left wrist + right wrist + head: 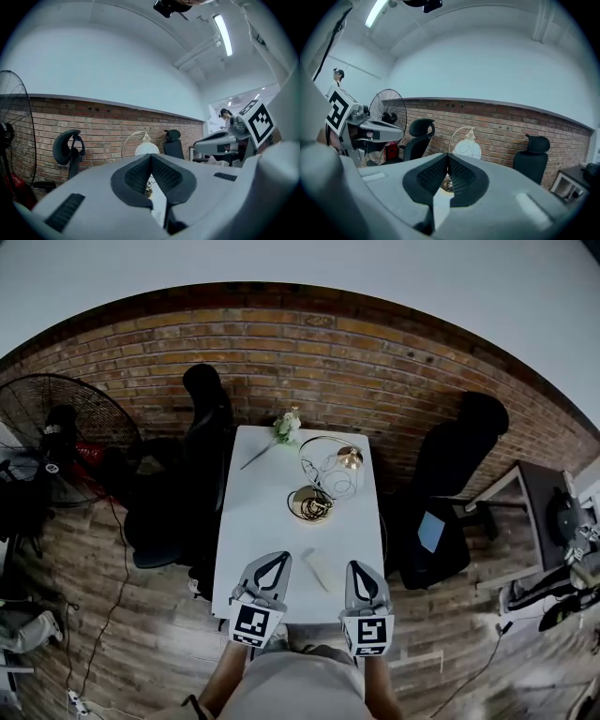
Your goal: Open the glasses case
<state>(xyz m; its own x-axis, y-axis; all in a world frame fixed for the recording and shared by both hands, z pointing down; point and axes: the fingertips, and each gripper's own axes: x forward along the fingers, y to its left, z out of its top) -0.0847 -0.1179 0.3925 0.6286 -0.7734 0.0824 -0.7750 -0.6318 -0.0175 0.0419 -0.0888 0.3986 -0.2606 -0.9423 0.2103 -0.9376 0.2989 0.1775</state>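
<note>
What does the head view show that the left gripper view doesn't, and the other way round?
Only the head view: the pale glasses case lying on the white table, and the flowers at its far end. Only the left gripper view: the ceiling light and a person far off. Both: the round lamp, the brick wall, the fan and black chairs.

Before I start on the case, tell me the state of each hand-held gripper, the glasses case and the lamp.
Left hand-held gripper: shut, empty.
Right hand-held gripper: shut, empty.
Glasses case: closed as far as I can tell, lying untouched on the table.
Lamp: upright; lit or not, cannot tell.
</note>
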